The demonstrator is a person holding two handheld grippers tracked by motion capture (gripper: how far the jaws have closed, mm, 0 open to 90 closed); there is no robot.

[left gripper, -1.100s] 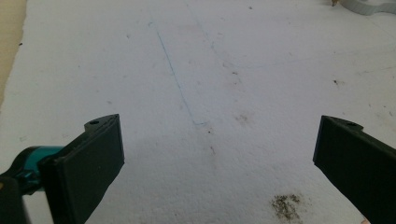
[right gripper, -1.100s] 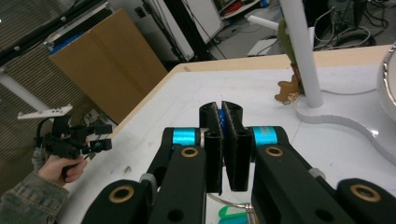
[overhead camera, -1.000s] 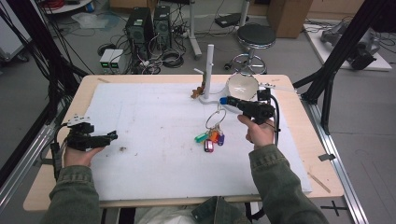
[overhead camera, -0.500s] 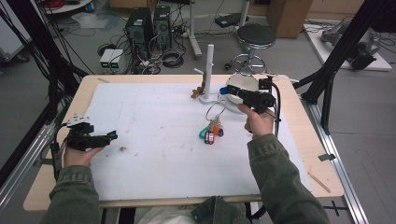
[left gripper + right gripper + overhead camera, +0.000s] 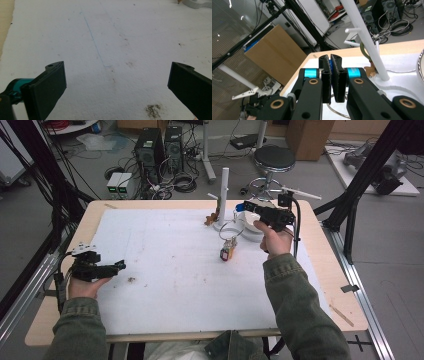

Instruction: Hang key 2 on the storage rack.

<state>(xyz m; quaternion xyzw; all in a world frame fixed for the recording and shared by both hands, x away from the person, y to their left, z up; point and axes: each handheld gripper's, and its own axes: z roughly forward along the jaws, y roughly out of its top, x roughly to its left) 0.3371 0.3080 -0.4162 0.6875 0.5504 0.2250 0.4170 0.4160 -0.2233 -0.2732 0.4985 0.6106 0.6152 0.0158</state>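
Left gripper (image 5: 107, 268) low over the white sheet (image 5: 175, 285) near the table's (image 5: 60, 320) left edge, held in the left hand (image 5: 82, 282); jaws spread wide in the left gripper view, nothing between them. Bare sheet beneath, with a thin blue pen line (image 5: 93, 41) and a dark smudge (image 5: 153, 110) near the right jaw.

Toward the far edge, right of centre: white peg stand (image 5: 224, 195) upright on its base, small brown object (image 5: 211, 216) just beside the base on its left. Bunch of keys with coloured tags (image 5: 227, 251) hanging below a wire ring (image 5: 231, 229), nearer than the stand.

Right gripper (image 5: 248, 208) raised near the far right corner, held in the right hand (image 5: 272, 240), pointing left toward the stand. Jaws pressed nearly together in the right gripper view, pinching a thin blue piece (image 5: 331, 65); wire ring visible just under them. White round dish (image 5: 250, 222) behind the gripper, partly hidden.
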